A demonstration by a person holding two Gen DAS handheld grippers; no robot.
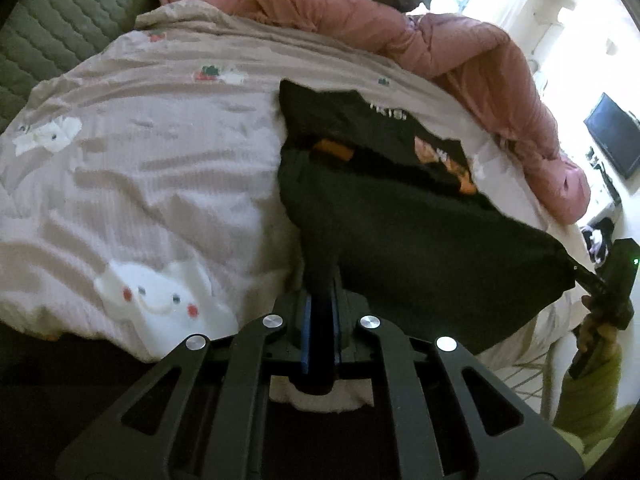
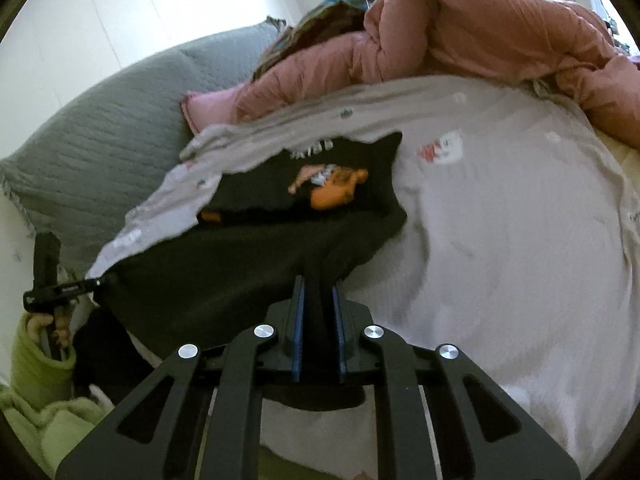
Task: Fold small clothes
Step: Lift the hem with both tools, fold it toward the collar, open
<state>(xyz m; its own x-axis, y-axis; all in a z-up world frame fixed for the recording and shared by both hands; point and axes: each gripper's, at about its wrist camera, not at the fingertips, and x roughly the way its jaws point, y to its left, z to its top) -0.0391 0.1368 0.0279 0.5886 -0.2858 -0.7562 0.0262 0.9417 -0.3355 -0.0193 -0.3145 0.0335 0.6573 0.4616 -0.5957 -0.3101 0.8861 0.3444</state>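
Note:
A small black T-shirt (image 1: 420, 232) with an orange print lies on the bed, its near edge lifted and stretched between both grippers. My left gripper (image 1: 320, 300) is shut on the shirt's near left corner. My right gripper (image 2: 319, 300) is shut on the shirt's (image 2: 248, 264) near right corner. The right gripper also shows at the right edge of the left wrist view (image 1: 592, 280), pinching the far corner. The left gripper shows at the left of the right wrist view (image 2: 80, 286). The lifted hem hangs over the printed front part (image 2: 332, 188).
The beige bedsheet (image 1: 140, 184) with white cartoon patches covers the bed. A pink duvet (image 1: 480, 52) is bunched along the far side. A grey quilted cushion (image 2: 100, 152) lies at the left. A dark screen (image 1: 616, 136) hangs on the far wall.

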